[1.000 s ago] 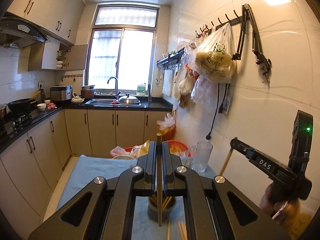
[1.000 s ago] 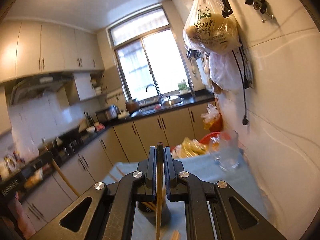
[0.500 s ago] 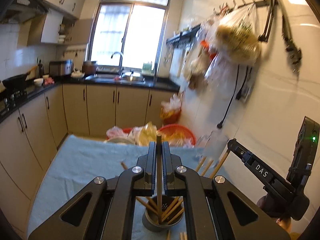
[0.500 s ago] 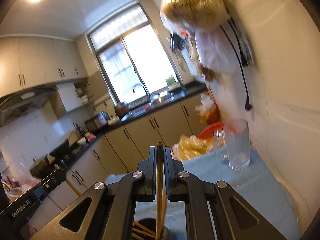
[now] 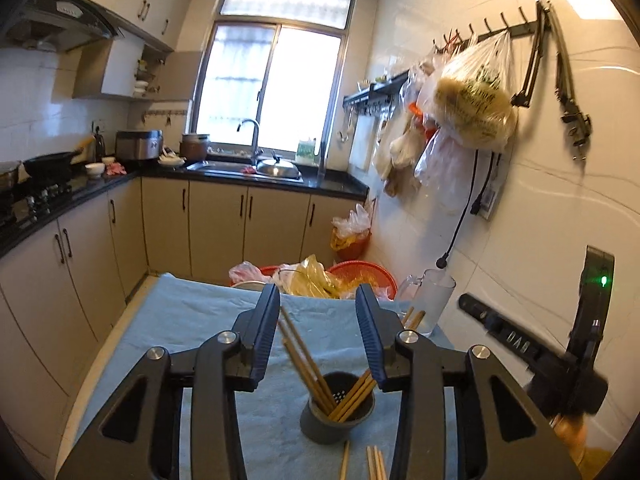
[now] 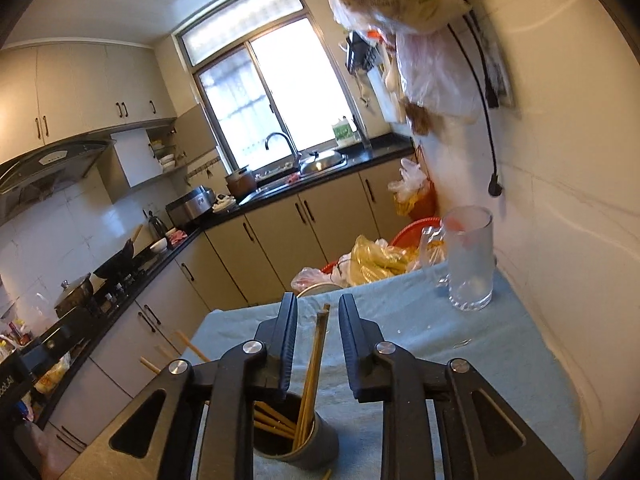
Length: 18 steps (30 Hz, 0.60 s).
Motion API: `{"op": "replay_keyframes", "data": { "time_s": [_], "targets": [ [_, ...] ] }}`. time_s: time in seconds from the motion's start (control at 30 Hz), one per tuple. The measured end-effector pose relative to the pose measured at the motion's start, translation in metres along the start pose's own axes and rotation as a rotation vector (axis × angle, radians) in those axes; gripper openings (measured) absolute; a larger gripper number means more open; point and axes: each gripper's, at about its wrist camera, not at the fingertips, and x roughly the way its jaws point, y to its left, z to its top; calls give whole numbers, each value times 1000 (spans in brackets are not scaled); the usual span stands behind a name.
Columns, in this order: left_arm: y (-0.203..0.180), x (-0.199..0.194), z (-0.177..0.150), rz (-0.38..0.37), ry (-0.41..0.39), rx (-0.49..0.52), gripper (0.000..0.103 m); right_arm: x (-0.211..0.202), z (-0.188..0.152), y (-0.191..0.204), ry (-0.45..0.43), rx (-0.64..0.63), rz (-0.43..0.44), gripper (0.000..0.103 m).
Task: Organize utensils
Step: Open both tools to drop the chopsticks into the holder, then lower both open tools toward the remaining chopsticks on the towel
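A grey holder cup (image 5: 338, 414) stands on the blue-grey cloth (image 5: 208, 320) and holds several wooden chopsticks (image 5: 304, 356). My left gripper (image 5: 318, 300) hangs just above and behind the cup. Its jaws are opening and its pads touch nothing, though the chopsticks lean up between them. More chopsticks (image 5: 374, 462) lie loose on the cloth in front of the cup. My right gripper (image 6: 318, 304) is over the same cup (image 6: 298, 440), jaws opening. One chopstick (image 6: 318, 344) stands free between its pads with its lower end in the cup. My right gripper (image 5: 470, 306) also shows at the right of the left wrist view.
A clear glass pitcher (image 6: 470, 258) stands at the table's far right by the tiled wall. Plastic bags (image 6: 372, 260) and a red basket (image 5: 362, 272) sit past the table's far edge. Filled bags (image 5: 472, 108) hang from wall hooks. Cabinets and a counter run along the left.
Each gripper was shut on one upright chopstick. Both have sunk toward the cup and their jaws have parted, leaving the chopsticks standing in it.
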Motion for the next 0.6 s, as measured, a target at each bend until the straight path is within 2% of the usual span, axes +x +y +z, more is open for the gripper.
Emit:
{"op": "replay_keyframes", "data": {
  "time_s": [0.07,0.23,0.33,0.4,0.53,0.6],
  "targets": [
    [3,-22,-4,1,-11,1,41,-18,4,2,-15,-11,-4,27],
    [15,-79,-24,21,-55,-7,56,-68,11,6,-35,-58,-8,31],
    [22,-97,-40,32,-50,1,64,-99,10,11,-23,-143,-15,40],
    [26,-100,-57,43,-15,6,64,-115,6,14,10,-227,-34,50],
    [32,-85,-93,44,123,-3,64,-131,-30,10,149,-402,-132,52],
    [35,-70,-120,19,217,-22,64,-133,-55,-1,229,-413,-139,52]
  ]
}}
